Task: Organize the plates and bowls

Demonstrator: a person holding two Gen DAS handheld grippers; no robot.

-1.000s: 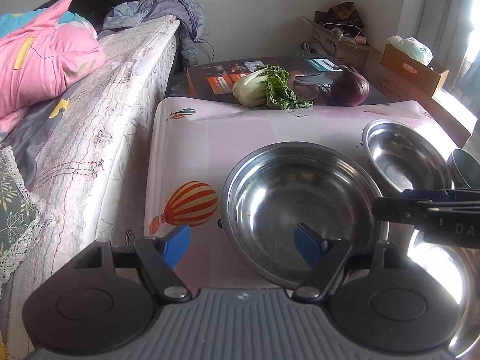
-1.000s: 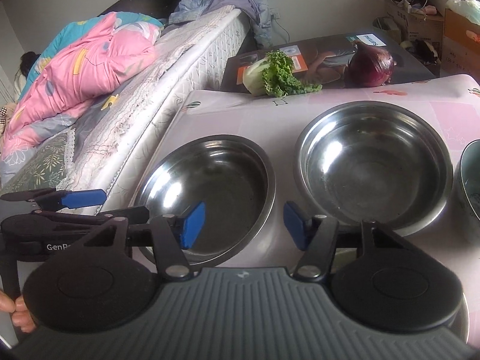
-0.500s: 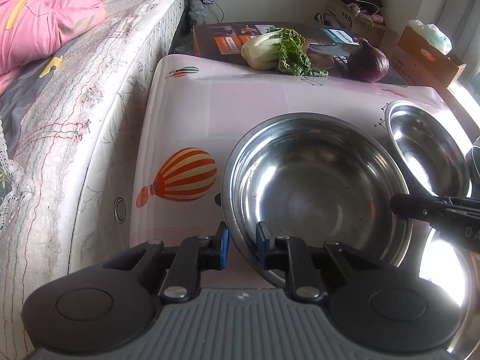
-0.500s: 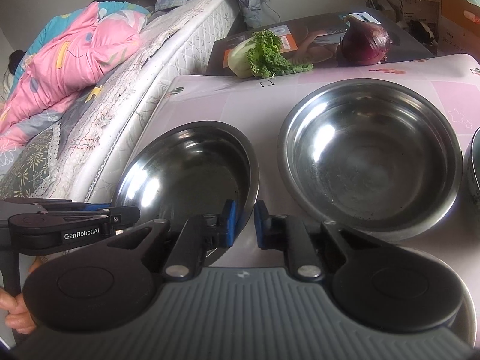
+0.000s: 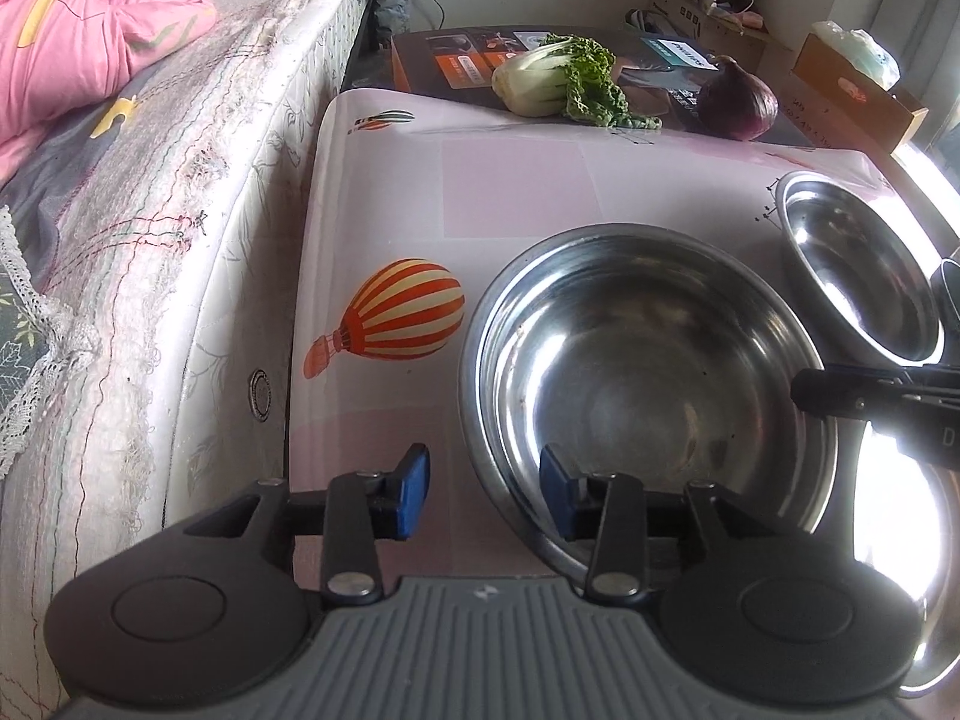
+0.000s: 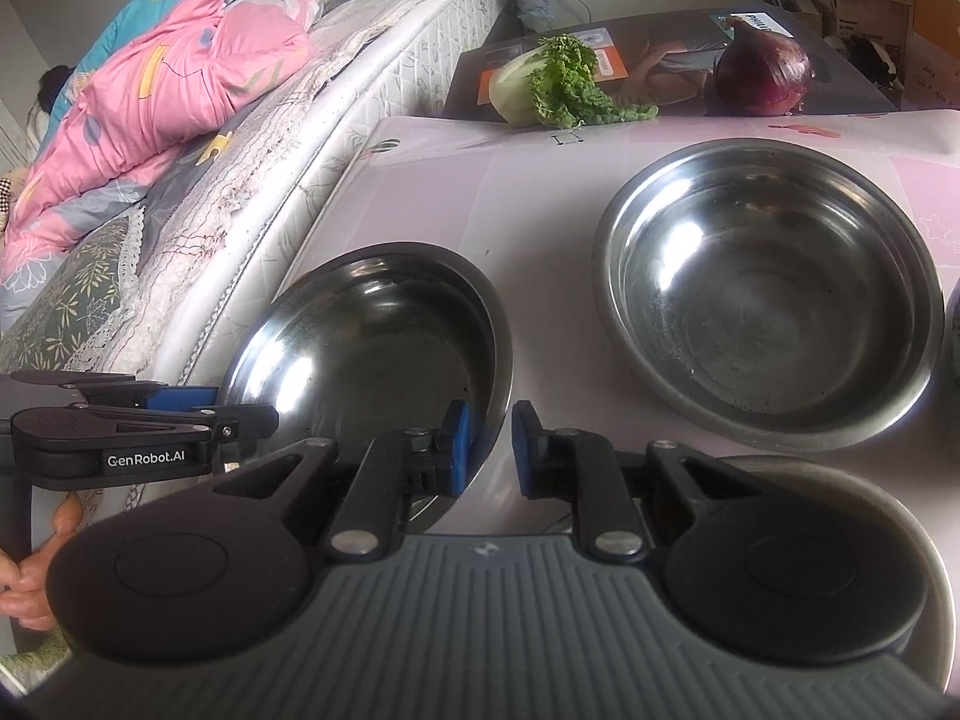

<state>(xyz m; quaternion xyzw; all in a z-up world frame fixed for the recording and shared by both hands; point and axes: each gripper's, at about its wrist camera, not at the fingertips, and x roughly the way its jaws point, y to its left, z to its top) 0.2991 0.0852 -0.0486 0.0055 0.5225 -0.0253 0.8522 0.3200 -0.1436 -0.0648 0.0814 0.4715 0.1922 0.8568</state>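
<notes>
A steel bowl point(image 5: 648, 372) sits on the pink table point(image 5: 510, 192); it also shows at the left of the right wrist view point(image 6: 372, 336). My left gripper point(image 5: 483, 498) is open, its jaws straddling the bowl's near left rim. My right gripper point(image 6: 492, 450) is partly open, its jaws straddling the same bowl's near right rim, not clamped. A second steel bowl point(image 6: 768, 288) stands to the right, seen in the left wrist view point(image 5: 858, 276) too. A shiny steel dish point(image 5: 900, 540) lies under the right gripper.
A bed point(image 5: 150, 192) with a pink quilt point(image 6: 168, 108) runs along the table's left edge. A leafy cabbage point(image 5: 558, 84) and a red onion point(image 5: 738, 99) lie on a dark box point(image 6: 660, 60) behind the table. Cardboard boxes point(image 5: 852, 84) stand at the back right.
Both grippers were wide open, closed nearly shut around the bowl's rim half a second ago, and have opened again now, the left wider than the right. The bowl looks nearer.
</notes>
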